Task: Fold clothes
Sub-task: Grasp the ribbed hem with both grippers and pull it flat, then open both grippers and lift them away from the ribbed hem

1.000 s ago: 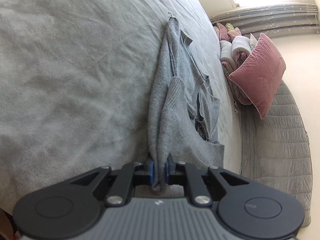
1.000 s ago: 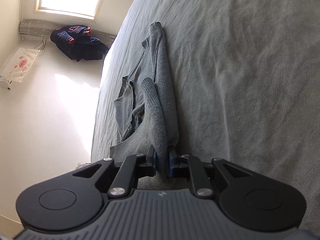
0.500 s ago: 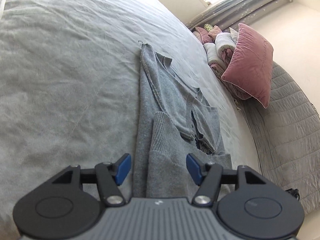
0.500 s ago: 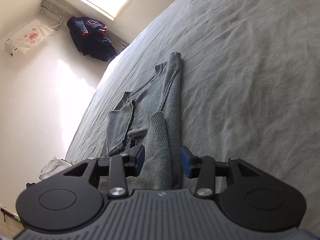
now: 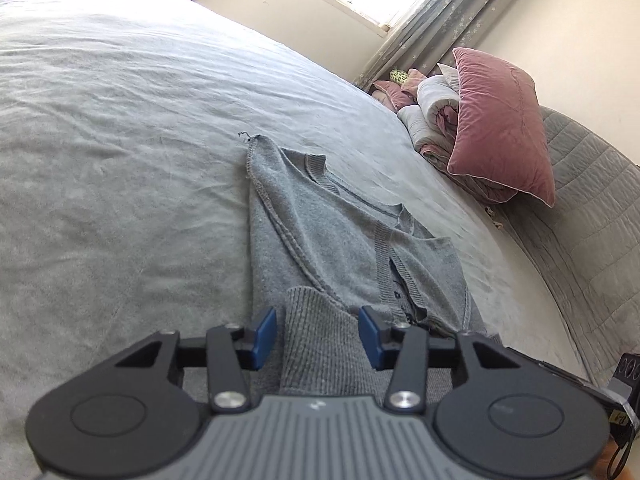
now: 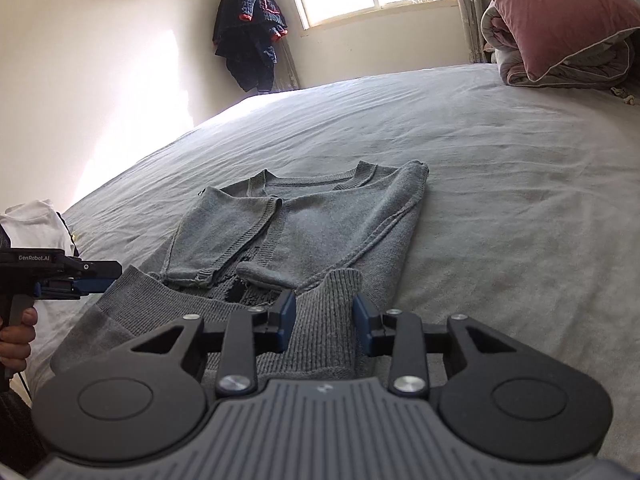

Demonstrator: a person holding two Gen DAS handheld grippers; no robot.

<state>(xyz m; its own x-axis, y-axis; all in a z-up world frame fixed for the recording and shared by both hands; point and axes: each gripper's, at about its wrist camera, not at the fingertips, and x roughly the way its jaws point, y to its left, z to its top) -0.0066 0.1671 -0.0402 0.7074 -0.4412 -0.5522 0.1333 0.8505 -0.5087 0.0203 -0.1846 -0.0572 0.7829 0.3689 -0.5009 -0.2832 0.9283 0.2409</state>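
Both grippers, left [image 5: 318, 336] and right [image 6: 324, 322], spread wide, gripping nothing, over near ribbed sleeve. Grey knit sweater [image 6: 320, 216] flat on bed [image 6: 500, 184], sides folded in. Soft, limp, light (likely stretchy); pinch hem corners. Far right: pink pillow [image 6: 556, 12].

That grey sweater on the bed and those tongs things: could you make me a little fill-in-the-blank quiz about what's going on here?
1. The grey sweater lies on a grey ____.
2. Both the left tongs and the right tongs have their jaws ____.
3. The big pillow by the window is ____ in colour.
4. A dark garment hangs in the corner beside the ____.

Missing words: bed; open; pink; window
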